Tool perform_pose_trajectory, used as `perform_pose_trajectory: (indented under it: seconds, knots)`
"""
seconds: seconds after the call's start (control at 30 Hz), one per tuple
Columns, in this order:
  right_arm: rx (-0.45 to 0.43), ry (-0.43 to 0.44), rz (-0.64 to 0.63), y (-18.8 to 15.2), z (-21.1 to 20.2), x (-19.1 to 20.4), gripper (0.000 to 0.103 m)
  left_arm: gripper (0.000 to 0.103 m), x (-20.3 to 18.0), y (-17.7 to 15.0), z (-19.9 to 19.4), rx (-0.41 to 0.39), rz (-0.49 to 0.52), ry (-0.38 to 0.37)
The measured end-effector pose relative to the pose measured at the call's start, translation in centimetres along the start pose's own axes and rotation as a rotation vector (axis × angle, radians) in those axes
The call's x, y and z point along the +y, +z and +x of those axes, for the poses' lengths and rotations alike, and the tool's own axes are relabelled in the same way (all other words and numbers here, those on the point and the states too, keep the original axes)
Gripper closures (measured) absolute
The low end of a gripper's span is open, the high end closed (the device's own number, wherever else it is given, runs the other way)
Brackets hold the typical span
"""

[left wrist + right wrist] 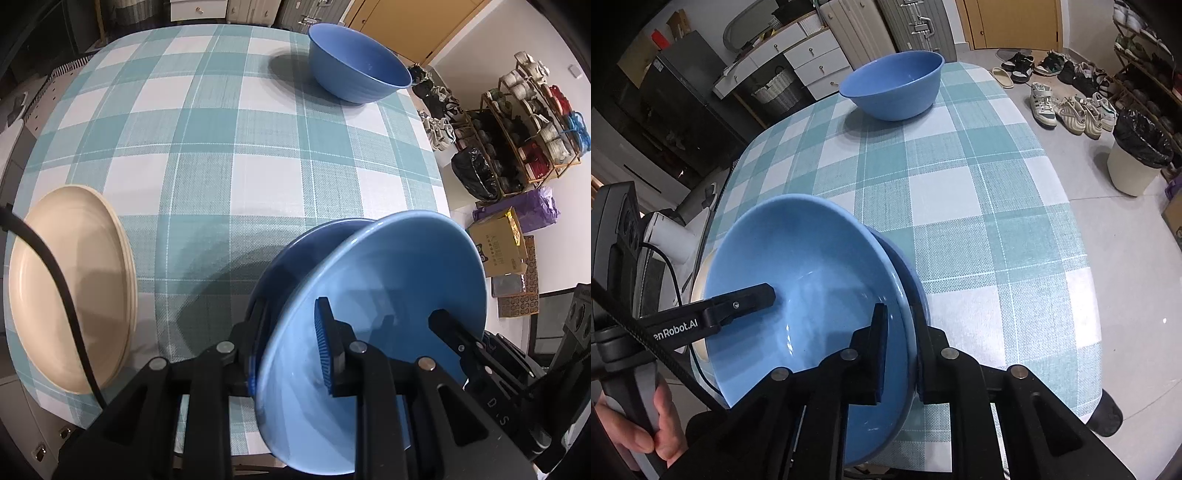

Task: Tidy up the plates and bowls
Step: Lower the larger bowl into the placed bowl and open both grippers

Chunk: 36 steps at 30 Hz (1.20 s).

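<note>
Both hand-held grippers, left (290,354) and right (899,354), pinch the blue plates' (388,280) rims.

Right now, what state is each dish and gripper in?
light blue plate: tilted, gripped at opposite rims
darker blue plate: tilted, just behind it
blue bowl: upright, empty
cream plates: stacked flat
left gripper: shut on rim
right gripper: shut on rim

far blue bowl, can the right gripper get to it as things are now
Probably not yet: the right gripper is shut on the rim of the light blue bowl, which the left gripper also clamps. The checked tablecloth before the far blue bowl lies bare.
</note>
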State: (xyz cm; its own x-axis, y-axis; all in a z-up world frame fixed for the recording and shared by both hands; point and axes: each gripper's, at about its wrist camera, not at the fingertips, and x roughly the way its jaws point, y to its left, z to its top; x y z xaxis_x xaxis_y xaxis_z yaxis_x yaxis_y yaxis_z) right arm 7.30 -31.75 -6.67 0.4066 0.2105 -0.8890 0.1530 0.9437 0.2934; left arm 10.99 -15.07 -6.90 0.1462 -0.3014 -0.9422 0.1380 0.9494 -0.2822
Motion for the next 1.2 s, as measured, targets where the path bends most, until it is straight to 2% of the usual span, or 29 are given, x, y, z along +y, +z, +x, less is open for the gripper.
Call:
perform_pose_trajectory:
  seconds: [0.23, 0.43, 0.6, 0.73, 0.83, 1.2]
  knots:
    - [-0.043, -0.042, -0.038, -0.1, -0.6, 0.8, 0.091, 0.081, -0.2, -0.1, -0.2, 0.001, 0.008, 0.037]
    - [-0.011, -0.046, -0.016, 0.3, -0.5, 0.1, 0.091, 0.081, -0.3, 0.3, -0.6, 0.001, 0.007, 0.048]
    - [-0.012, -0.064, -0.038, 0.3, -0.4, 0.3, 0.091, 0.078, -0.7, 0.5, -1.0, -0.026, 0.034, 0.102]
    - [-0.021, -0.080, -0.056, 0.1, -0.2, 0.5, 0.091, 0.077, 0.0, 0.6, -1.0, -0.021, 0.022, 0.092]
    - [-0.027, -0.084, -0.068, -0.1, -0.2, 0.5, 0.091, 0.076, 0.5, 0.4, -1.8, -0.055, 0.016, 0.118]
    - [-0.046, -0.094, -0.088, -0.2, -0.6, 0.8, 0.091, 0.076, 0.7, -0.2, -0.7, -0.023, 0.025, 0.096]
